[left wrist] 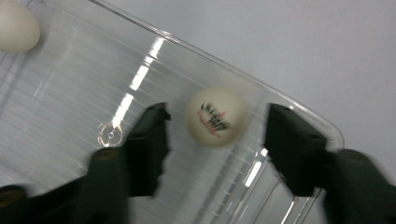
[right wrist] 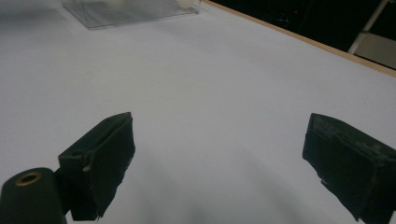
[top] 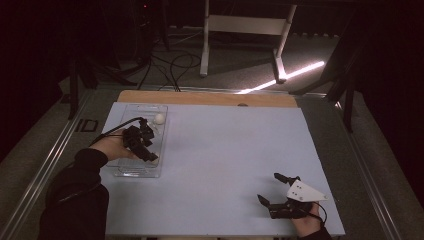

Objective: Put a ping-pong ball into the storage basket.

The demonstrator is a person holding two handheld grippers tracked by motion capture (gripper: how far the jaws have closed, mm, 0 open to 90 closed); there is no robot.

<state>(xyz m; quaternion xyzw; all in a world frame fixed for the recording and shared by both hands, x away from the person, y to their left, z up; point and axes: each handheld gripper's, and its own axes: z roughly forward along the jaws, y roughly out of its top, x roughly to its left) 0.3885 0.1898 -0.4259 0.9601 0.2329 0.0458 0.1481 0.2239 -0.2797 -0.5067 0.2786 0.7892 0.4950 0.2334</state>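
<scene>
Left gripper view, nearest first: my two black jaws rise from the bottom edge, and the left gripper (left wrist: 215, 135) stands parted, with a white ball (left wrist: 216, 116) between the pads. There is a gap on each side of it, so I am not pressing it. The ball is pale cream, round, and a little blurred, with dark lettering and a line of red print across its face; I cannot read the words. It sits over the ribbed floor of a clear plastic tray (left wrist: 74, 93), close to the tray's rounded corner. Farther off, at the top left, a second ball (left wrist: 16, 28) of the same pale colour lies in the tray, cut by the picture's edge.

The high view gives what that close look cannot: the tray (top: 131, 170) lies at the left side of the pale blue table (top: 225, 150), my left gripper (top: 150, 154) hangs over its near half, and the second ball (top: 159, 118) rests near its far end. The printed ball is hidden there under my gripper.

My right gripper (top: 272, 189) is low at the near right of the table, well apart from the tray. In the right gripper view it (right wrist: 219, 158) stands wide apart over bare table, gripping nothing, with the tray (right wrist: 126, 11) far off at the top.
</scene>
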